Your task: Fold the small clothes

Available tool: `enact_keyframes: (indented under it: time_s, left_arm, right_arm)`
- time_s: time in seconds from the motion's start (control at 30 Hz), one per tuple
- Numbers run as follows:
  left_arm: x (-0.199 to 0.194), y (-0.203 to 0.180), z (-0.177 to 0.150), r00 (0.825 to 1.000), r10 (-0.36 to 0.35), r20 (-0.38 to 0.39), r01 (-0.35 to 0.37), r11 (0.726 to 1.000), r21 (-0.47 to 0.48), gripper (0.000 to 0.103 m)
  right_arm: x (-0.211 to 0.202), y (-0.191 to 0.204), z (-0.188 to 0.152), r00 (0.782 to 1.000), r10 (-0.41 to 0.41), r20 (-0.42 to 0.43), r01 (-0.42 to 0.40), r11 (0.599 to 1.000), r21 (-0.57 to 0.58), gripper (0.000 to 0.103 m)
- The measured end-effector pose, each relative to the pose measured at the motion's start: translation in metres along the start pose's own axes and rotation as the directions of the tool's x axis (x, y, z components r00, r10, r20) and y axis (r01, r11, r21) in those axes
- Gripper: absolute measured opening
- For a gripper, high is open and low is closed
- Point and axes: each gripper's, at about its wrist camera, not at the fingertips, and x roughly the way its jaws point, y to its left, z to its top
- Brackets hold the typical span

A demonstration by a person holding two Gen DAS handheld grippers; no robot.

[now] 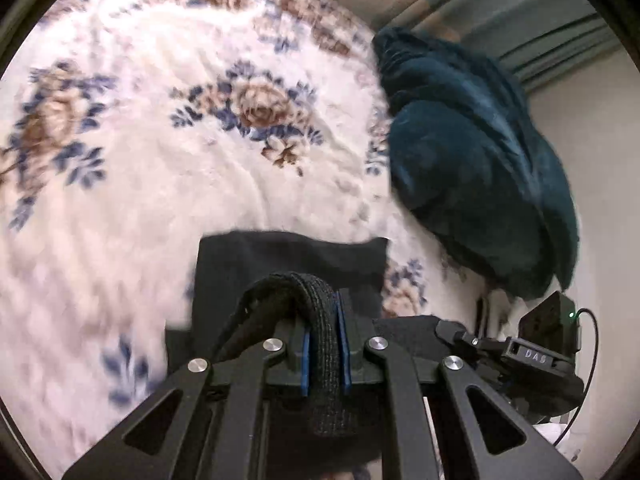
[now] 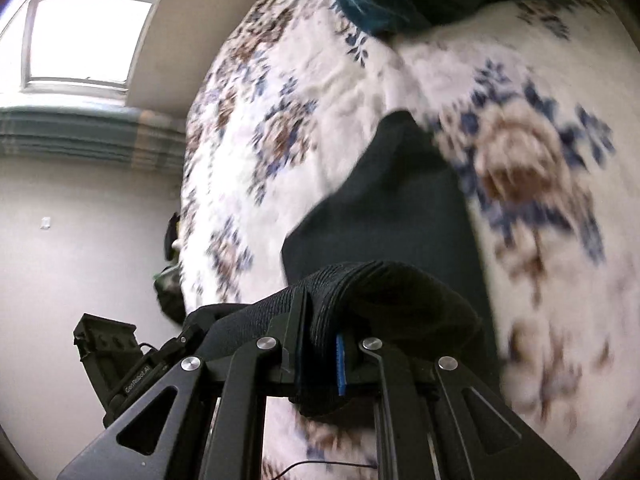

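You have a bed [image 1: 160, 184] under you, covered with a white blanket [image 2: 328, 92] printed in blue and brown flowers. A rumpled teal blanket [image 1: 472, 168] lies heaped on it toward one edge. A dark garment's [image 1: 288, 258] lower part seems to reach the floral cover.

You have two tongs in play: the left tongs [image 1: 325, 344] and the right tongs [image 2: 320, 354], each with two fingers. Between them hangs one black garment [image 1: 288, 256], one piece of clothing only. Under it is one bed [image 1: 160, 152] with one floral cover. One teal blanket [image 1: 472, 168] lies heaped on it. There is one window [image 2: 88, 28] and one striped curtain [image 2: 80, 136].
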Motion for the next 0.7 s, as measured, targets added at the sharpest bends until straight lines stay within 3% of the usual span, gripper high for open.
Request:
enact_keyframes:
  time_s: [0.07, 0.17, 0.2, 0.23, 0.3, 0.4, 0.5, 0.57, 0.63, 0.7]
  left_arm:
    - [0.033, 0.019, 0.017, 0.998, 0.019, -0.059, -0.023, 0.998, -0.059, 0.011]
    - [0.064, 0.038, 0.025, 0.993, 0.006, -0.122, -0.022, 0.992, -0.127, 0.033]
    - [0.070, 0.043, 0.026, 0.994, -0.014, -0.111, -0.001, 0.991, -0.136, 0.041]
    - [0.074, 0.045, 0.028, 0.994, -0.024, -0.104, 0.010, 0.991, -0.135, 0.046]
    - [0.080, 0.049, 0.035, 0.996, -0.047, -0.080, 0.036, 0.990, -0.135, 0.062]
    - [0.073, 0.056, 0.047, 0.995, -0.101, -0.014, 0.096, 0.977, -0.188, 0.064]
    - [0.041, 0.056, 0.041, 0.995, -0.088, 0.052, 0.096, 0.977, -0.192, 0.064]
    - [0.013, 0.052, 0.025, 0.994, -0.059, 0.088, 0.072, 0.985, -0.157, 0.065]
    - [-0.015, 0.052, -0.007, 0.994, -0.015, 0.111, 0.031, 0.989, -0.148, 0.073]
    - [-0.038, 0.055, -0.050, 0.994, 0.006, 0.111, 0.014, 0.983, -0.182, 0.077]
  right_arm:
    - [0.026, -0.003, 0.030, 1.000, -0.028, 0.002, 0.028, 0.999, 0.024, 0.012]
    - [0.070, -0.025, 0.068, 0.999, -0.023, -0.033, 0.028, 0.991, 0.129, 0.016]
    - [0.082, -0.036, 0.080, 1.000, 0.005, -0.024, -0.001, 0.985, 0.170, 0.023]
    - [0.087, -0.042, 0.088, 1.000, 0.022, -0.004, -0.021, 0.984, 0.179, 0.033]
    - [0.093, -0.048, 0.102, 0.997, 0.072, 0.037, -0.078, 0.983, 0.169, 0.076]
    - [0.093, -0.048, 0.109, 0.995, 0.092, 0.033, -0.095, 0.987, 0.127, 0.079]
    - [0.074, -0.042, 0.095, 1.000, -0.003, 0.026, 0.002, 1.000, 0.017, 0.079]
    - [0.056, -0.044, 0.079, 0.998, -0.057, 0.031, 0.058, 0.998, -0.033, 0.079]
    - [0.040, -0.051, 0.061, 0.995, -0.097, 0.020, 0.098, 0.992, -0.078, 0.081]
    - [0.030, -0.064, 0.043, 0.991, -0.136, -0.011, 0.135, 0.986, -0.102, 0.091]
